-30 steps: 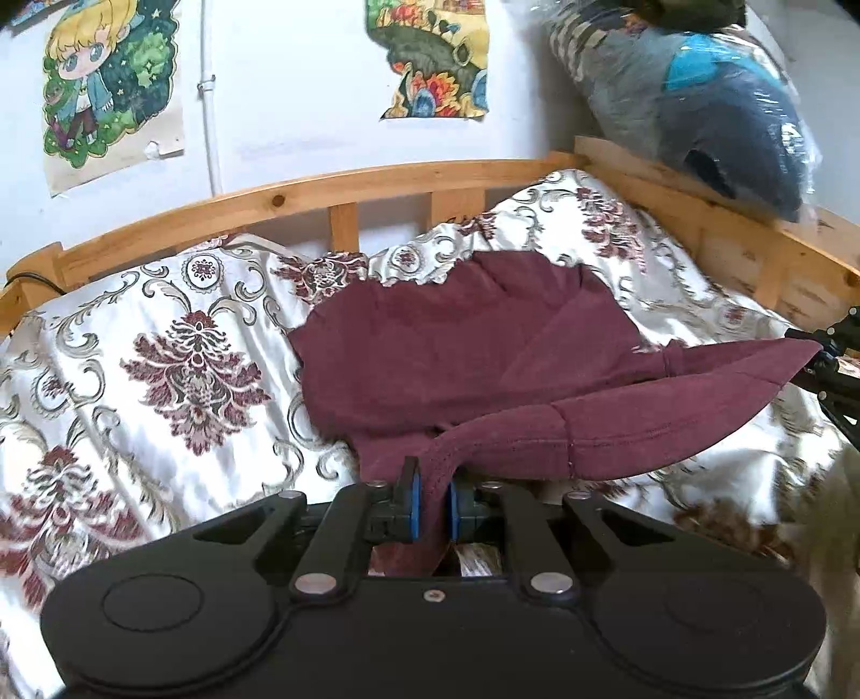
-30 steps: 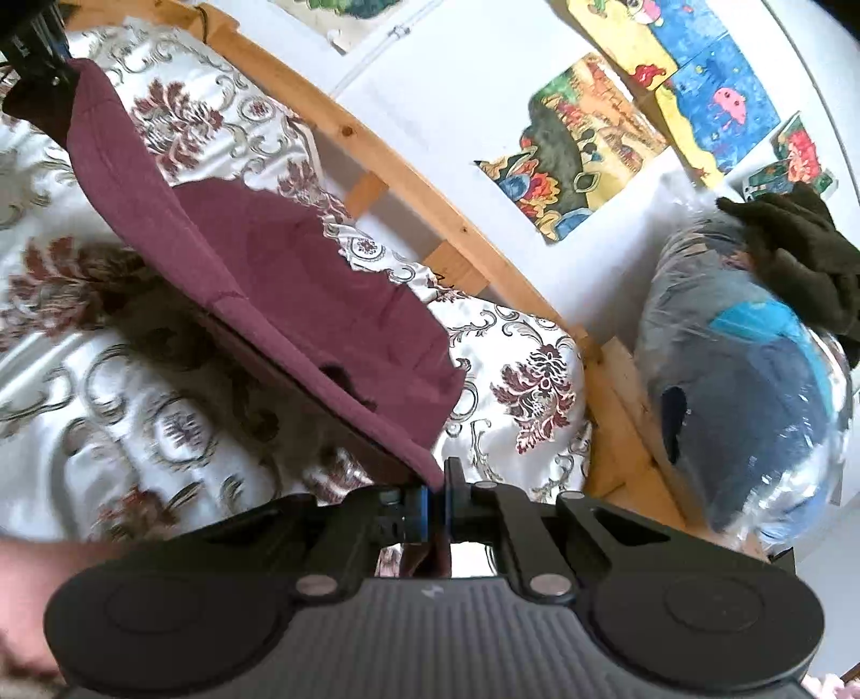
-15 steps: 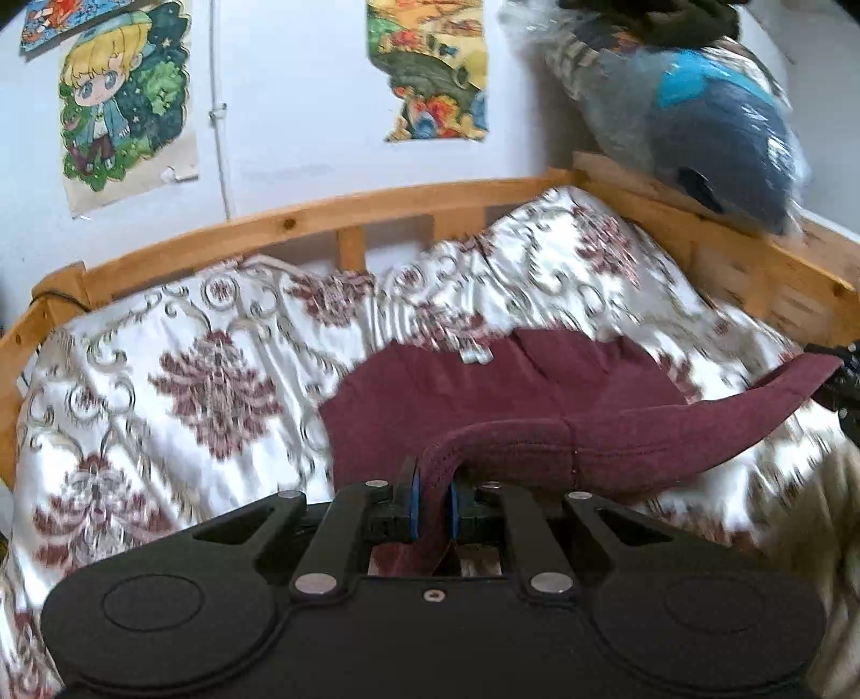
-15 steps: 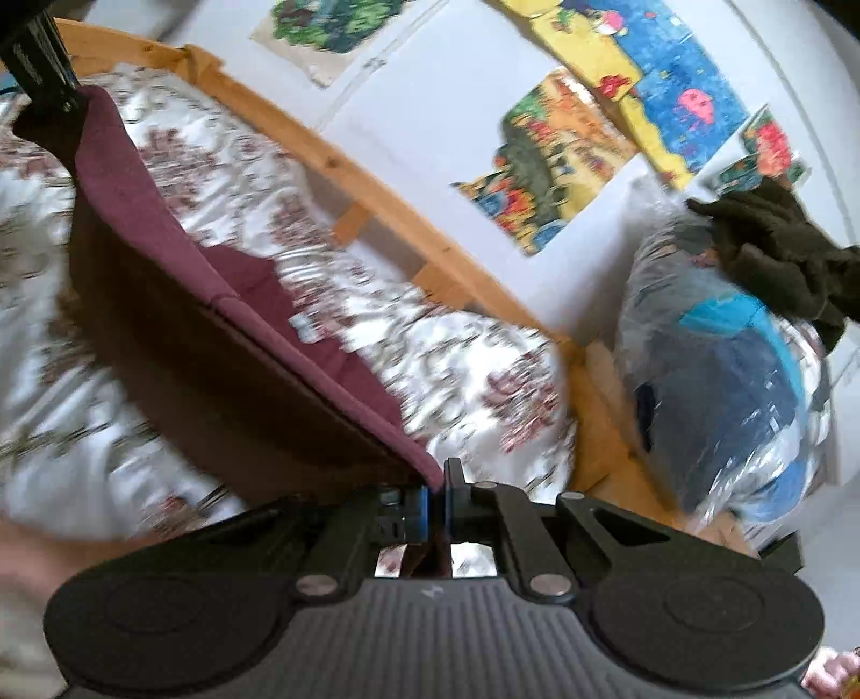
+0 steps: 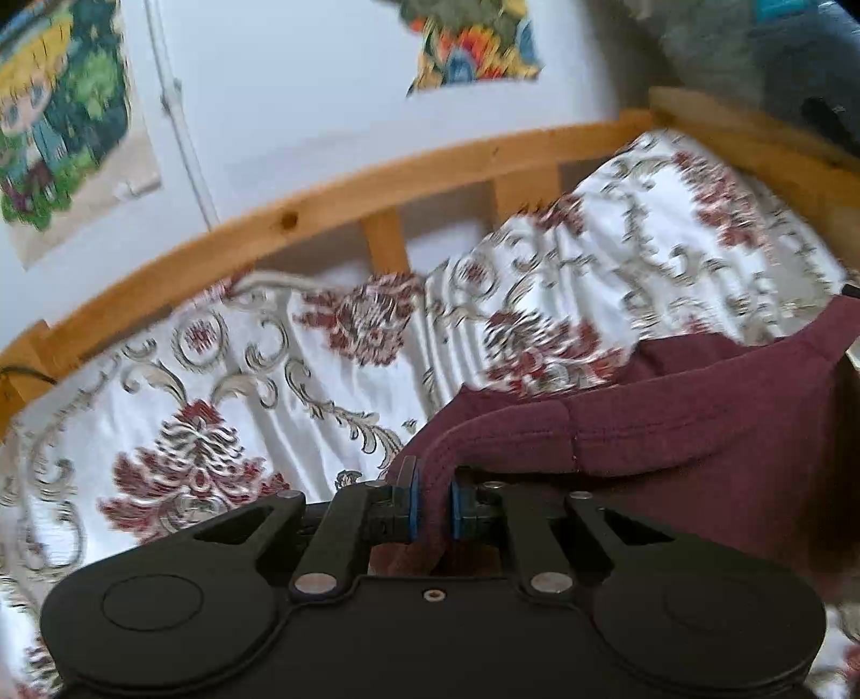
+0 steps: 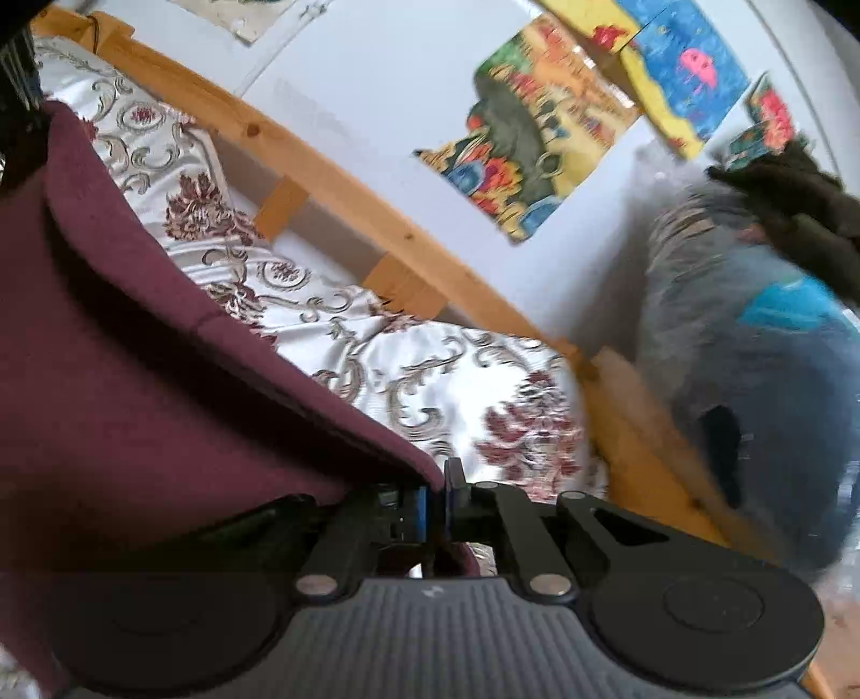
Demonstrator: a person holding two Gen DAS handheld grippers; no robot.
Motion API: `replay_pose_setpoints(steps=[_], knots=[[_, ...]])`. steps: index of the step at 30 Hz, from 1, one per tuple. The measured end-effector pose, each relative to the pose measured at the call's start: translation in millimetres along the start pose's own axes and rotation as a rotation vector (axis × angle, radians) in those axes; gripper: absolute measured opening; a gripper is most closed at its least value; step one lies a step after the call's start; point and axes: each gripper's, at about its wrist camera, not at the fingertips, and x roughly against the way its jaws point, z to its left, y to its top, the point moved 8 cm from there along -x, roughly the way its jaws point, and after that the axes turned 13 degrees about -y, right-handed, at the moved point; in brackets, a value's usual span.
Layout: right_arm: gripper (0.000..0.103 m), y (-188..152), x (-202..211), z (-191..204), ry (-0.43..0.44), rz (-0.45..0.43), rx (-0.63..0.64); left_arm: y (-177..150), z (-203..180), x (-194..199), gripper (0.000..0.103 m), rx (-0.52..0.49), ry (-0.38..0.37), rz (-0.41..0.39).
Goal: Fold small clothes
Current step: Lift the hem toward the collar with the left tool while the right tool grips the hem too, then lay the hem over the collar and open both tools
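Maroon fabric: that's the garment (image 5: pixel 672 425), a soft knit piece, and it's pinched at both ends, so it hangs stretched between the two grippers above the bed instead of lying flat.
Left gripper (image 5: pixel 432 503): blue pads clamped on a rolled hem of the maroon garment, cloth bunched up between the fingers and spilling down behind them.
Right gripper (image 6: pixel 435 503): pads squeezed almost together on a thin corner of the same garment (image 6: pixel 134 365), which runs off to the left of that view as a big dark sheet.
Where the cloth goes: in the left view the band of fabric stretches off to the right edge, and a lower fold of it touches the bedspread just past the gripper.
Bedspread (image 5: pixel 269 387): shiny white satin with dark red flower medallions and grey-gold scrolls, a bit wrinkled, covers the whole mattress. Same spread in the right view (image 6: pixel 430 387).
Bed frame (image 5: pixel 333 215): light pine rail with short upright slats, curves around the far side of the bed; there's a knot in the wood.
Bagged bundle (image 6: pixel 752 387): grey, blue and dark stuff in clear plastic sitting on the frame corner in the right view, with something dark brown and fuzzy (image 6: pixel 795 215) on top. Pretty blurry.
Wall: white, with a cartoon kid poster (image 5: pixel 59 123) on the left and a colourful painting (image 5: pixel 478 48) further right. The right view shows that painting (image 6: pixel 532 140) plus a yellow and blue picture (image 6: pixel 682 59) beside it.
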Motion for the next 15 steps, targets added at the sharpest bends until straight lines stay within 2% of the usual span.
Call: replay_pose_setpoints(steps=[5,9,11,13,15], knots=[[0.007,-2,-34,22,0.010,0.012,0.013,-10,16,-54,0.012,0.082,-0.013,0.044],[0.010,-11,-53,32,0.017,0.057,-0.014,-11,21,-77,0.013,0.138,-0.017,0.047],[0.017,-16,-57,33,0.016,0.073,-0.024,-10,24,-85,0.016,0.165,-0.025,0.049],[0.036,-20,-63,32,0.015,0.086,-0.042,-12,28,-90,0.023,0.191,-0.031,0.060],[0.044,-24,-68,30,0.033,0.112,-0.080,-17,37,-93,0.032,0.242,-0.043,0.070]])
